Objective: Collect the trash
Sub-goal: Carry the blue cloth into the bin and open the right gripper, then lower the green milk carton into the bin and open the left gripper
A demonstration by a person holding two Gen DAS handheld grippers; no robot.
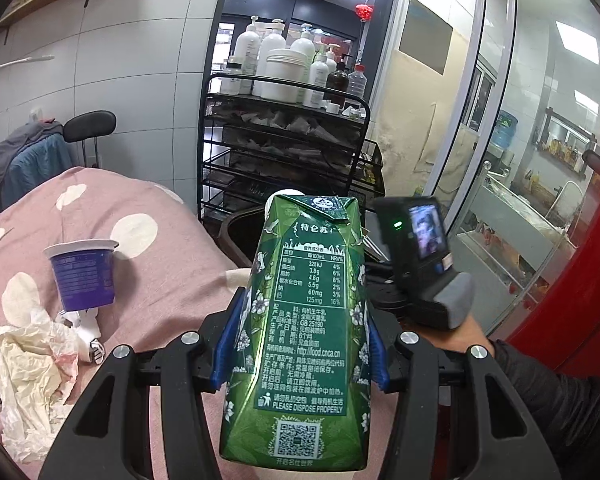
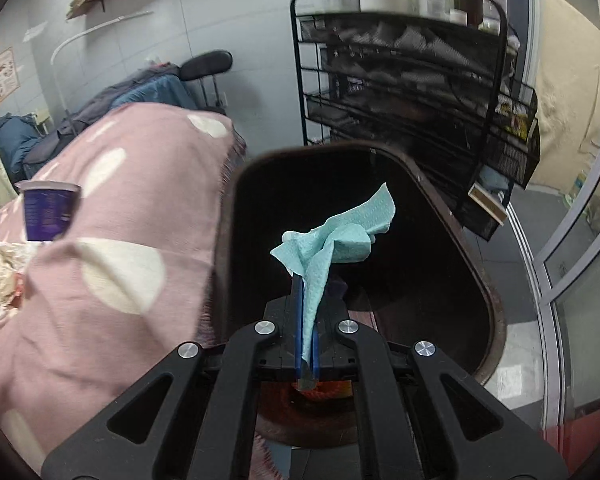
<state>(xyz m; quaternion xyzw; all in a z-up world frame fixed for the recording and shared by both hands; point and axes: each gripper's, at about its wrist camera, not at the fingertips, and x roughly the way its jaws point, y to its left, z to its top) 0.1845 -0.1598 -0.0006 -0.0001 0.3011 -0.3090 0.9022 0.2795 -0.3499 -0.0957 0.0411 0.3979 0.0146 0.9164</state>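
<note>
Both grippers share one build: the left gripper (image 1: 298, 344) and right gripper (image 2: 306, 320) have black cut-out linkage arms, silver round pivot screws and blue fingers (image 1: 224, 344). Beside the left one, a dark sleeve (image 1: 556, 396).

Glossy carton (image 1: 300, 320) — embossed paper towel (image 2: 332, 240)

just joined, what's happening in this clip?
A person is clearing trash off a pink bedspread with two tools. The left hand-held gripper is clamped on a green milk carton. The right hand-held gripper is shut on a teal paper towel, holding it above the open dark bin. A purple cup and crumpled paper are on the bed, not yet collected.
</note>
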